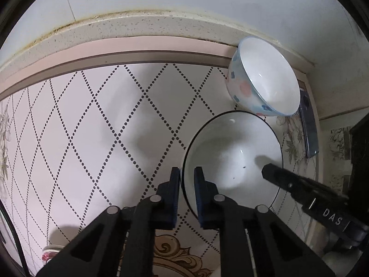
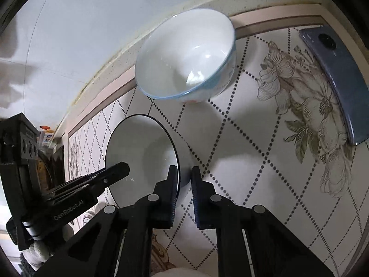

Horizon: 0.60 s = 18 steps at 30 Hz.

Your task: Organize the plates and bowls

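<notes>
I'm clamping the L gripper (image 1: 186,173) on the near-left rim of the dark-rimmed bowl (image 1: 230,154), pads pinching it. The R gripper (image 2: 184,173) is gripping the opposite rim (same bowl). Floral bowl (image 1: 265,76) is sitting just behind, against the backsplash ledge (image 1: 138,30). Phone (image 2: 334,80) is lying to the right; patterned mat (image 1: 103,127) is lying open to the left.

Black-rimmed bowl (image 1: 230,147): white, shallow and wide, thin dark line round the rim, empty, upright. Stands on the patterned table (image 1: 103,120), near its right end in the left wrist view.

Floral bowl (image 1: 265,76): white inside, blue rim line, pink and blue flower spots on the outer wall; deeper, empty. Stands just beyond the black-rimmed bowl, close to it, against the raised speckled ledge at the wall.
</notes>
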Motion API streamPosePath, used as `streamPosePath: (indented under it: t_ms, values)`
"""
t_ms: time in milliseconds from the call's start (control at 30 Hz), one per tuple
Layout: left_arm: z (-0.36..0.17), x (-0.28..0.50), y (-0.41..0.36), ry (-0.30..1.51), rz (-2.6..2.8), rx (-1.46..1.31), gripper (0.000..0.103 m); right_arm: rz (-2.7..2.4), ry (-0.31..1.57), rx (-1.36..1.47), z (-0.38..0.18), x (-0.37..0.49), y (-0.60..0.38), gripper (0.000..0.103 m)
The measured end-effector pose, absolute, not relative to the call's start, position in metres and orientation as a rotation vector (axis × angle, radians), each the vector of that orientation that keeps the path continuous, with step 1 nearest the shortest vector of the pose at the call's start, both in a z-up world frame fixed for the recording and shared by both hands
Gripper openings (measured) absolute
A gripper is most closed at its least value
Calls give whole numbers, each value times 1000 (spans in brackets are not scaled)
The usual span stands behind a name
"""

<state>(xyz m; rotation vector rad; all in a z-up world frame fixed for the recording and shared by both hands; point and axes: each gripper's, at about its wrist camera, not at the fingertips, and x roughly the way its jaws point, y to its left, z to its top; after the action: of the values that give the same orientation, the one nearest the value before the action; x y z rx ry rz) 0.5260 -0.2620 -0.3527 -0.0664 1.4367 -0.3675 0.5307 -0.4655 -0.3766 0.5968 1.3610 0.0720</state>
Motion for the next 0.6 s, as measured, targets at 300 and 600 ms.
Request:
streamPosePath:
  t_ms: [300, 600]
  values:
    - [-322, 506, -258, 1411, -397, -44, 10, 84, 1362, 552, -360, 521, -463, 12]
    - [-261, 440, -253, 1373, -513, -7, 10, 147, 1330, 492, -286, 451, -457, 12]
